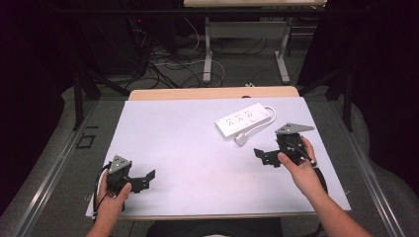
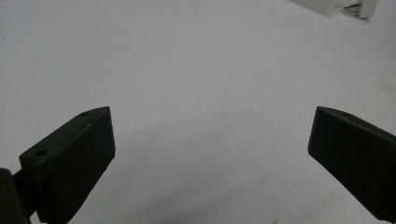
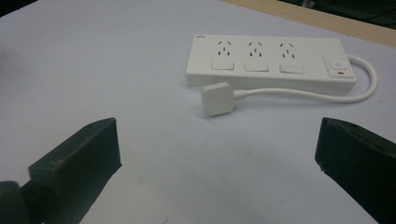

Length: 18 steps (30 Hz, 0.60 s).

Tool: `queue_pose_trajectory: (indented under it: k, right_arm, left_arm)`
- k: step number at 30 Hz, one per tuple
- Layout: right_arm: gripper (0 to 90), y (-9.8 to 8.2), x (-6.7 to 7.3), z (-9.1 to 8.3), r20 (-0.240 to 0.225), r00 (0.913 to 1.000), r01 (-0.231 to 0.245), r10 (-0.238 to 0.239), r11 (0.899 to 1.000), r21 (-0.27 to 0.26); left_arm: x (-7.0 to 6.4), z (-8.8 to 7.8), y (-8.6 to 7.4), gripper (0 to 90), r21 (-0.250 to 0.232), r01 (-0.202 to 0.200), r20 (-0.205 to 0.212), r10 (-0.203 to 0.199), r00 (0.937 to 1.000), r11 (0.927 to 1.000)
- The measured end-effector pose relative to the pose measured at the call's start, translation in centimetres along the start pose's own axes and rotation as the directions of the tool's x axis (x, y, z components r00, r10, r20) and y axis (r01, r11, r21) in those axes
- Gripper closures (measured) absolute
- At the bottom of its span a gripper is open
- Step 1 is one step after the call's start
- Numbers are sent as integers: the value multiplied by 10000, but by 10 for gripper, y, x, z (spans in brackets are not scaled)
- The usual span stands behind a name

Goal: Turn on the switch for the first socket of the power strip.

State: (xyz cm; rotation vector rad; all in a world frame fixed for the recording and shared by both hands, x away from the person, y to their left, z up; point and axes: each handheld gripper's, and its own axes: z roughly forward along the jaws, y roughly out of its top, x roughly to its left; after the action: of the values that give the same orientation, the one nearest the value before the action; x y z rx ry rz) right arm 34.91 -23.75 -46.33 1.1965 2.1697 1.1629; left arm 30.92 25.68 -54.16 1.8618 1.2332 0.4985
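The white power strip (image 1: 244, 120) lay at the table's upper right, long axis running toward two o'clock, its plug (image 1: 240, 139) just in front. The right gripper (image 1: 265, 156), jaws wide and empty, was much nearer than the left gripper (image 1: 144, 179), likewise wide; the strip sat at its eleven o'clock.

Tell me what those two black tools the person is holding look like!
Both are black and chunky. The left tool and the right tool each have two thick, blocky black jaws with slanted ends and small holes in them. Each carries a grey three-cornered plate on top, and a black cable loops away from each one. The person's forearms are bare, with no sleeves showing.
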Motion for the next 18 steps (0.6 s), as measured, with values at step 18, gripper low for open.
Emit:
queue_pose_trajectory:
  k: [18]
  right_arm:
    - [0,-49,-3,-25,621,9972,-382,416,9978,-550]
  left_arm:
    - [1,-1,0,5,13,21,-29,-21,10000,10000]
